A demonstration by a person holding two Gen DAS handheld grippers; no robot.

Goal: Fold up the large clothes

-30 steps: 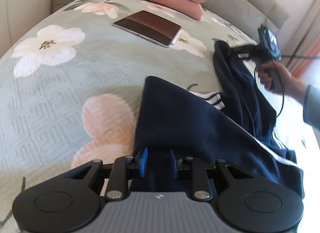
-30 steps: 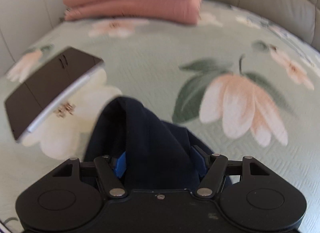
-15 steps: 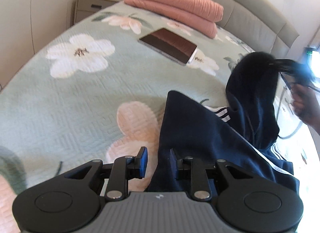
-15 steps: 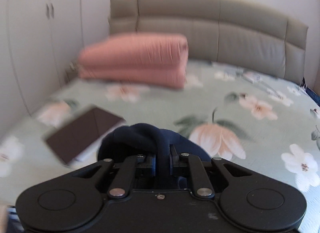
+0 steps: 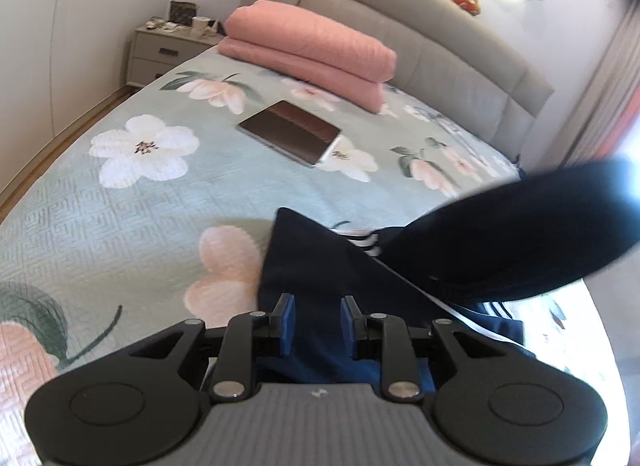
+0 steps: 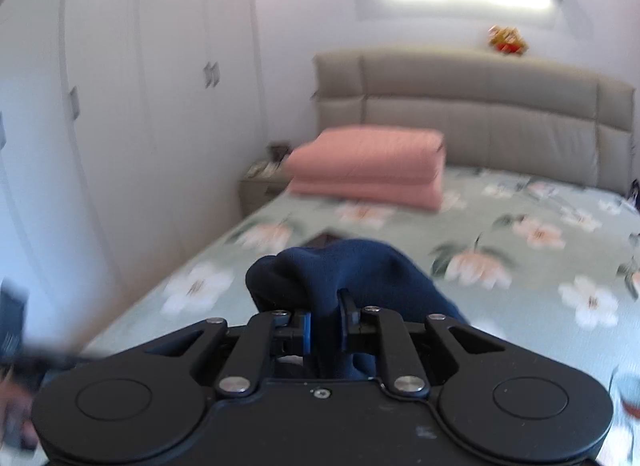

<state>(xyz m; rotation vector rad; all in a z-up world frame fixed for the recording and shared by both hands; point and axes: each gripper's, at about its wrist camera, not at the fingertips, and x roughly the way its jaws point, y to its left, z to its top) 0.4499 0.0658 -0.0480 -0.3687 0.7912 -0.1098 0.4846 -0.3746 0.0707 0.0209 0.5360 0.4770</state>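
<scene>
Two hand-held grippers, left hand-held gripper [image 5: 315, 324] and right hand-held gripper [image 6: 324, 324] (jaws easing open slightly), pinch the navy garment [image 5: 340, 278] above the bed [image 5: 120, 205]; next, spread it flat.

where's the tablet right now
In the left wrist view the tablet lies flat mid-bed on the floral bedspread, in front of the folded pink quilt, beyond the navy garment.

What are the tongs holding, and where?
Both hold the navy garment: left tongs pinch its near edge, right tongs, opening slightly, pinch a bunched fold.
</scene>
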